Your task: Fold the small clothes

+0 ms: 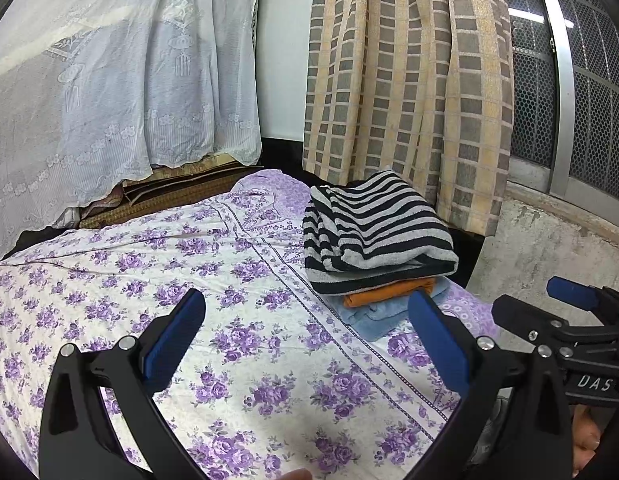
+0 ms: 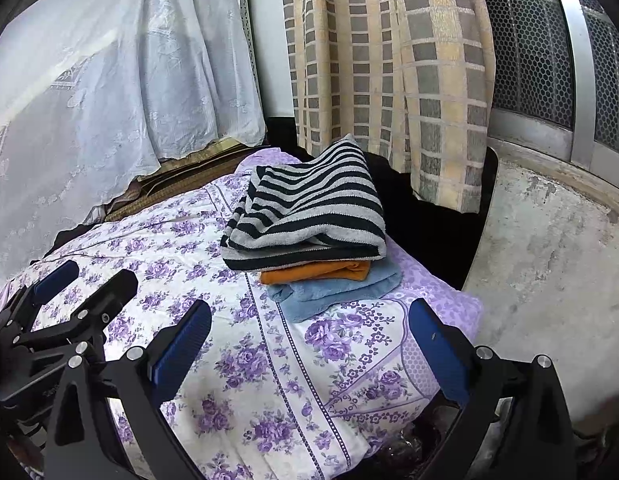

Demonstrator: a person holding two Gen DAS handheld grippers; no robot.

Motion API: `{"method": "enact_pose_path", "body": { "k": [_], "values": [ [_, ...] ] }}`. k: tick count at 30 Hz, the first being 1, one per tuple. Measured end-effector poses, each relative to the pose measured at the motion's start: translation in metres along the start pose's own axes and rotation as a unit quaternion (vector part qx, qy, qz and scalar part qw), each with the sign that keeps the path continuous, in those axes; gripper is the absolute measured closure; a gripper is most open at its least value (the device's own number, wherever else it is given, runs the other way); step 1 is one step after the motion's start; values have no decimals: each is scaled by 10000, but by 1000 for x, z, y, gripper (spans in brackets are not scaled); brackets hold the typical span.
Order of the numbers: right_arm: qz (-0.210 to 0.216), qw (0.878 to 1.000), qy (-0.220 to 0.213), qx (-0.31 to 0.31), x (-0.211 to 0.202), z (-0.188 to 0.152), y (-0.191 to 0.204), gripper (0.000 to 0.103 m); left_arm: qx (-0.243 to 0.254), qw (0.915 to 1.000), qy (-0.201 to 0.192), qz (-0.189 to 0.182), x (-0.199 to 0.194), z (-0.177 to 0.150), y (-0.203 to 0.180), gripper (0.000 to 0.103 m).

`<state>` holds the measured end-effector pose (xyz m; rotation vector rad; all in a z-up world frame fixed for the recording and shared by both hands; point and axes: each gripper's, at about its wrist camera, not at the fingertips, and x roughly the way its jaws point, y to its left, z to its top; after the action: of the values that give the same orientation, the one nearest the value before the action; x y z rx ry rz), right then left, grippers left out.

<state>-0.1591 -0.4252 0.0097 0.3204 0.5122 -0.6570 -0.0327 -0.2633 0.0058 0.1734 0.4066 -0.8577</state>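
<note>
So a stack of three folded pieces is seen sitting on the bed, which is covered with a white sheet printed with purple flowers. The striped black-and-grey piece is laid on top, an orange piece is sandwiched right under it, and a light blue towel-ish piece is spread at the bottom, sticking out a bit past the other two on the near side. Relative to that stack: the checked beige-and-grey curtain is hung just behind it, a white lacy curtain is draped off to its left, a rough concrete ledge is found to its right with a mesh-covered window above that, and some brownish mats, probably, are tucked behind and to the left at the head of the bed. Both tongs are held on the near side of the stack, above the flowered sheet, nothing touched. The left tongs are spread wide apart with nothing between the blue pads, and the right tongs are likewise released and empty, seen just beside the left ones. A bit of a hand is caught at the lower right edge of the left wrist view.
</note>
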Motion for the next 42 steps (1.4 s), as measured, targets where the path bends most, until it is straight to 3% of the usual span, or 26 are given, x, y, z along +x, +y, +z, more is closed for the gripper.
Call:
{"method": "enact_pose_path", "body": {
  "k": [42],
  "values": [
    [15,10000,-18,-30,-4,-1,4,4,21,10000,14,13,-1,-2,2,5]
  ]
}}
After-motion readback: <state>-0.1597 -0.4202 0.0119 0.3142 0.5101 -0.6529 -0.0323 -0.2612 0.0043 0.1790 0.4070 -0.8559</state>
